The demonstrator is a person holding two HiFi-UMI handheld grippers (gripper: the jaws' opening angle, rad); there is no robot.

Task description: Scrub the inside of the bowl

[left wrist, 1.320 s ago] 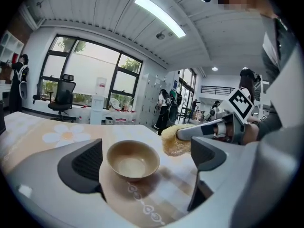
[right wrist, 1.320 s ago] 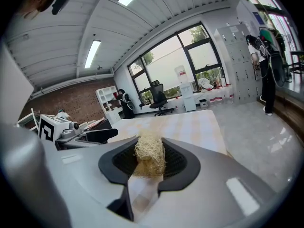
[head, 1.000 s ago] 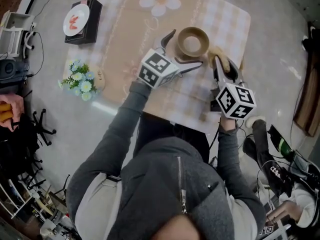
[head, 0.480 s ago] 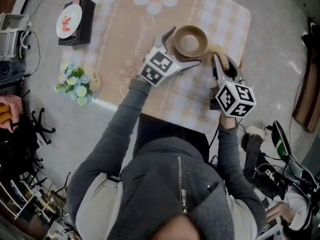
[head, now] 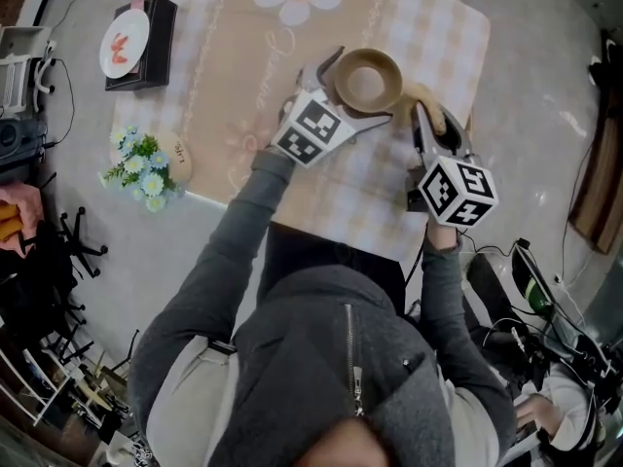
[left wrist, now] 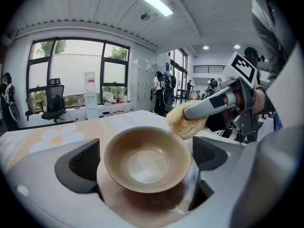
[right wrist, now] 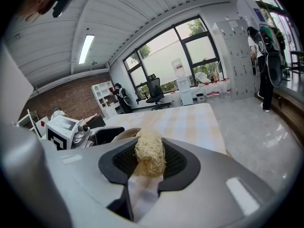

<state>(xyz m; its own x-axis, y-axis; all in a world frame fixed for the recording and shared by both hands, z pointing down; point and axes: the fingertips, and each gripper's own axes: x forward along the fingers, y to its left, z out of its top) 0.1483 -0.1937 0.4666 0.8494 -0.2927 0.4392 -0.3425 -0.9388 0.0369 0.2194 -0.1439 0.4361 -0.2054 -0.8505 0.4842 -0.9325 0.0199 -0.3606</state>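
A tan bowl (head: 368,81) stands on the checked tablecloth (head: 263,76), empty and upright. My left gripper (head: 362,88) holds it from both sides, one finger (head: 324,68) on the far rim and the other along the near rim. In the left gripper view the bowl (left wrist: 147,158) fills the gap between both pads (left wrist: 83,163). My right gripper (head: 429,117) is shut on a straw-coloured loofah scrubber (right wrist: 148,153). The scrubber (left wrist: 186,121) hangs just outside the bowl's right rim, slightly above it.
A black box with a white plate (head: 131,42) on it lies at the table's far left. A bunch of blue and white flowers (head: 141,168) lies near the left table edge. The table's right edge (head: 477,86) runs close to the right gripper.
Almost nothing: the left jaws stay around the bowl and the scrubber stays beside its right rim. The view has shifted a little.
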